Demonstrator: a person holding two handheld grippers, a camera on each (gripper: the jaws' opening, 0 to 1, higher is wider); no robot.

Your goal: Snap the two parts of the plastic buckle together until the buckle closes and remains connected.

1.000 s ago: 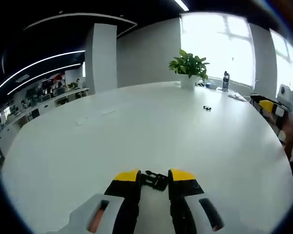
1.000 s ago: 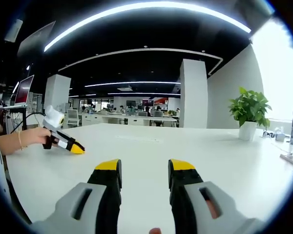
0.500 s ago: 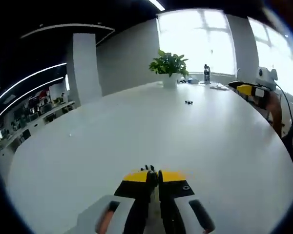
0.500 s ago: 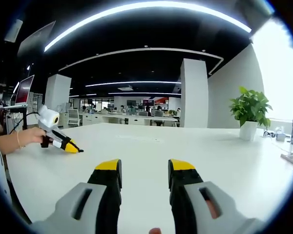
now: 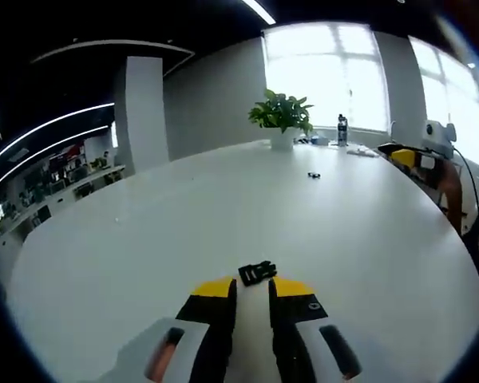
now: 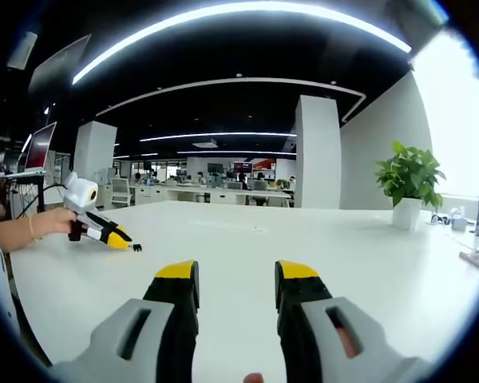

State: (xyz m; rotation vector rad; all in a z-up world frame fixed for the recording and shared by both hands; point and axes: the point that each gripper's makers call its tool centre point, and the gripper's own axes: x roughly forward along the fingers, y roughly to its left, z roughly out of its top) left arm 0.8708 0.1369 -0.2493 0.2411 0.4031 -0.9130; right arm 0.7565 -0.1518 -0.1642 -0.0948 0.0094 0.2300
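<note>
A small black plastic buckle (image 5: pixel 257 273) lies on the white table (image 5: pixel 168 223), just past the yellow tips of my left gripper (image 5: pixel 253 289). That gripper's jaws stand a little apart and touch nothing, so it is open. The buckle reads as one short piece; its latch is too small to make out. In the right gripper view the left gripper (image 6: pixel 120 238) is in a person's hand, with the buckle (image 6: pixel 136 248) a black speck at its tip. My right gripper (image 6: pixel 238 273) is open and holds nothing. It also appears at the table's far right edge (image 5: pixel 409 156).
A second tiny black item (image 5: pixel 314 175) lies far out on the table. A potted plant (image 5: pixel 282 112) and a bottle (image 5: pixel 342 130) stand at the window end. Desks and a white pillar (image 6: pixel 315 152) lie beyond the table (image 6: pixel 319 239).
Half a second ago my left gripper was shut on the buckle. Its jaws have since parted and the buckle now lies free in front of the tips. The right gripper has not moved.
</note>
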